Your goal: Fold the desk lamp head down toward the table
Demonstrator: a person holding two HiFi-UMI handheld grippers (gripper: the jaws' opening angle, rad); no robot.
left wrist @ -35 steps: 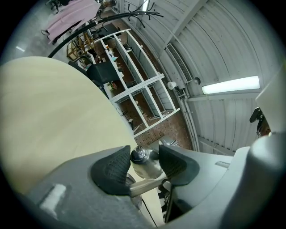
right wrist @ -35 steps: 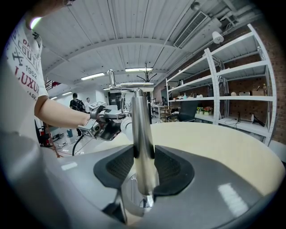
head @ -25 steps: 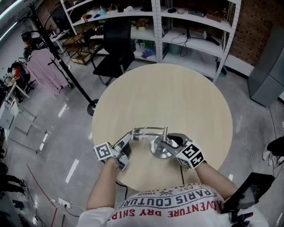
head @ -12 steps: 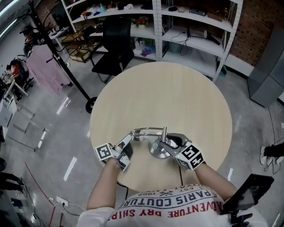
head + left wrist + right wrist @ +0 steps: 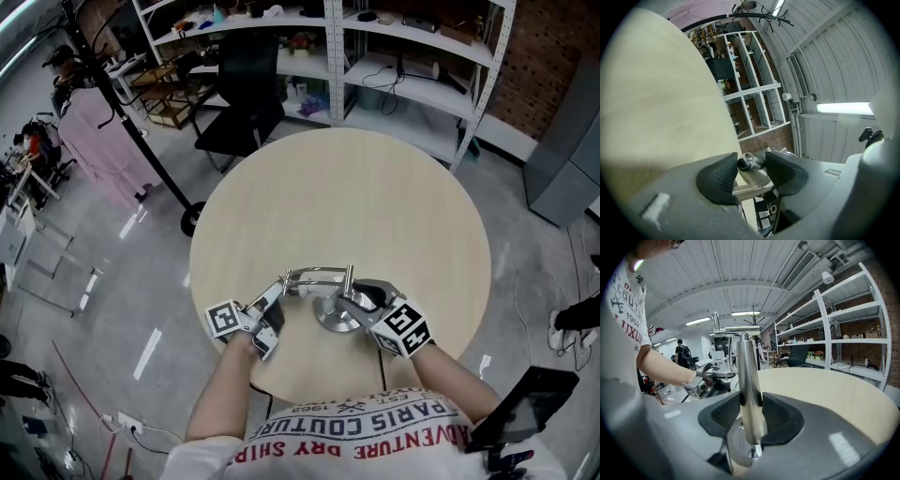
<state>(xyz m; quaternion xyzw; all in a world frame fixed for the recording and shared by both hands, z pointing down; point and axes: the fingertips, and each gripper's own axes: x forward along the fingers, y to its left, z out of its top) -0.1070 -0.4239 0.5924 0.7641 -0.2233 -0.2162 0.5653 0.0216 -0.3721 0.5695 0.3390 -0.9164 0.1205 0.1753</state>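
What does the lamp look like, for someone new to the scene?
On the round beige table, near the edge closest to the person, stands the desk lamp. It is the only shiny chrome thing there: disc base, thin upright post, bent arm on top.

Round light-wood table (image 5: 375, 187) on glossy grey floor (image 5: 112, 281). Cluttered white metal shelving (image 5: 412, 66) behind it, brick wall (image 5: 548, 47) beyond. Black office chair (image 5: 246, 103) at table's far edge. Black coat stand (image 5: 141, 136) at left, pink garment (image 5: 105, 152) hanging on it. White ribbed ceiling (image 5: 717, 273), strip lights (image 5: 745, 313) on.
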